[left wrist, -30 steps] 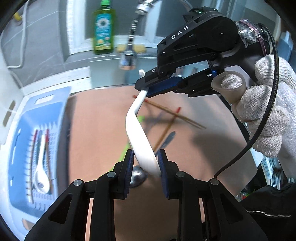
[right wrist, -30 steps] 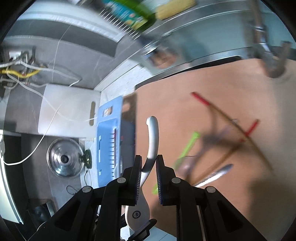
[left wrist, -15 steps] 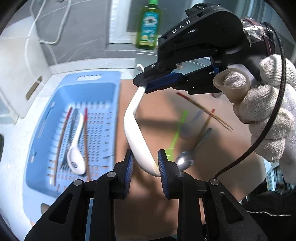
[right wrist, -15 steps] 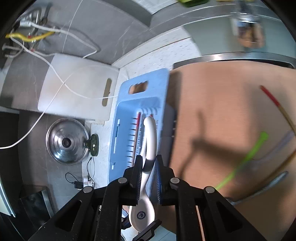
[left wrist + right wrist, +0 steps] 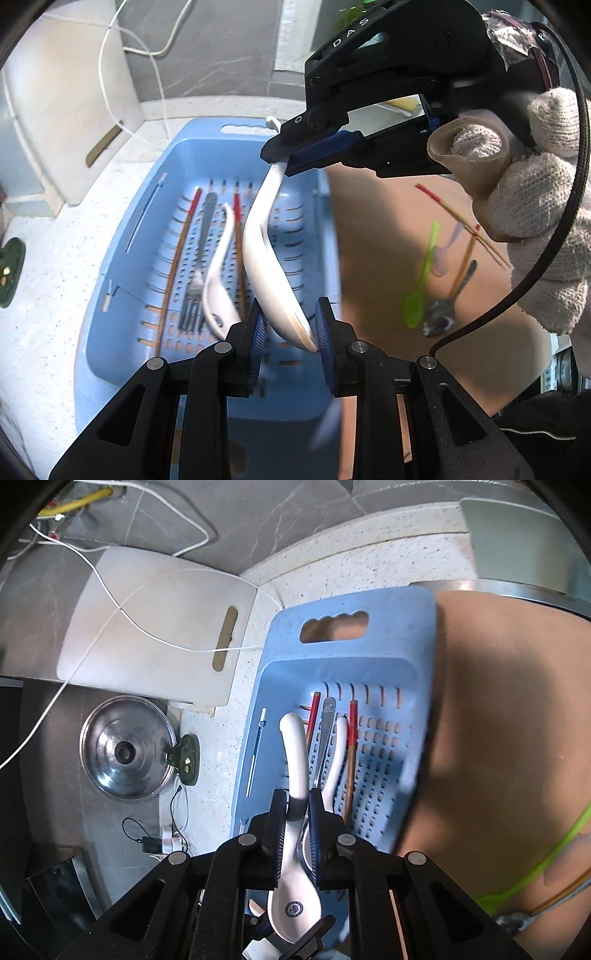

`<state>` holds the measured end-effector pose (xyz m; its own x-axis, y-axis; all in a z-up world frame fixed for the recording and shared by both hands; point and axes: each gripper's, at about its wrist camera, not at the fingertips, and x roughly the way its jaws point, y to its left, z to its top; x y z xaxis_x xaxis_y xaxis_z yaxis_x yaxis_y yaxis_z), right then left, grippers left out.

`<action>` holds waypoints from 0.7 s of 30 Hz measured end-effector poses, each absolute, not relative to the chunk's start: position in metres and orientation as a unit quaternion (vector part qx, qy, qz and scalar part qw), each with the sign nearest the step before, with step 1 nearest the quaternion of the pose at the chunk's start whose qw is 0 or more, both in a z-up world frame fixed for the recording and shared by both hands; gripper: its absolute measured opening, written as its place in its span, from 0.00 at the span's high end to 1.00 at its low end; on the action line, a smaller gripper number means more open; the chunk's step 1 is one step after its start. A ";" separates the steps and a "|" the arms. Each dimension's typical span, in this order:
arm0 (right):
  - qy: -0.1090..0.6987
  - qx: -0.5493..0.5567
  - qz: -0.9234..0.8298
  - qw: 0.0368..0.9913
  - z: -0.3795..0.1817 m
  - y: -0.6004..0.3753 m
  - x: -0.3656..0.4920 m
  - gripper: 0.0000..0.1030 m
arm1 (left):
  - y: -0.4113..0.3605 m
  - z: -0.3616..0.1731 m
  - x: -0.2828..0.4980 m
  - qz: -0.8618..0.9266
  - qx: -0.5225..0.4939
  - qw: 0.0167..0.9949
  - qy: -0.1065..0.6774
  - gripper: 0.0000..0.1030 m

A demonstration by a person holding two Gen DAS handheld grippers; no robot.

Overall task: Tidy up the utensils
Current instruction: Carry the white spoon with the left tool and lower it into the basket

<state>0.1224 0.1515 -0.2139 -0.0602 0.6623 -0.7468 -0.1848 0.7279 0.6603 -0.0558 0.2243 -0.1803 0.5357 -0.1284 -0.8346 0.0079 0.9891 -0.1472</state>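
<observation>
Both claws grip one white spoon (image 5: pixel 264 258) above the blue basket (image 5: pixel 122 236): the left claw (image 5: pixel 290 325) pinches its bowl, the right claw (image 5: pixel 297 805) its handle; inside lie another spoon (image 5: pixel 218 288), fork (image 5: pixel 195 291) and chopsticks (image 5: pixel 173 273)

Both grippers have carried the white spoon (image 5: pixel 266 266) sideways off the brown board (image 5: pixel 376 258): a second ago the board with its loose chopsticks and spoons lay directly beneath the left gripper (image 5: pixel 290 328), and now the blue basket (image 5: pixel 122 236) lies beneath it, with the board off to its right. In the right wrist view the basket (image 5: pixel 402 627), earlier a sliver to the left of the right gripper (image 5: pixel 297 814), now fills the space ahead of and under it, while the green spoon (image 5: pixel 546 860) has slid from just right of the gripper to the far right edge. The faucet and the green bottle, once ahead of the left gripper, have passed out of sight.
</observation>
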 end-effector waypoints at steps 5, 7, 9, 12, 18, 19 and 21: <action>0.666 0.171 0.316 0.653 -0.231 0.168 0.126 0.90 | 0.235 -0.194 -0.049 -0.032 -0.058 0.864 0.499 0.75; 0.672 0.168 0.313 0.650 -0.238 0.172 0.129 0.90 | 0.239 -0.198 -0.047 -0.030 -0.061 0.861 0.504 0.76; 0.675 0.159 0.310 0.650 -0.242 0.178 0.131 0.90 | 0.243 -0.201 -0.045 -0.029 -0.066 0.858 0.508 0.76; 0.678 0.148 0.308 0.651 -0.246 0.185 0.133 0.90 | 0.247 -0.205 -0.042 -0.028 -0.071 0.854 0.514 0.75; 0.684 0.135 0.305 0.649 -0.254 0.194 0.138 0.90 | 0.252 -0.214 -0.033 -0.023 -0.072 0.847 0.525 0.75; 0.685 0.133 0.303 0.649 -0.256 0.196 0.139 0.90 | 0.253 -0.215 -0.033 -0.022 -0.074 0.847 0.526 0.75; 0.687 0.129 0.301 0.649 -0.259 0.199 0.140 0.89 | 0.253 -0.216 -0.032 -0.020 -0.076 0.846 0.527 0.75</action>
<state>0.1403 0.1990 -0.2594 -0.1250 0.5674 -0.8139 -0.2141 0.7856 0.5806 -0.0316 0.2534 -0.2157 0.4435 -0.1134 -0.8891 -0.0460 0.9878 -0.1489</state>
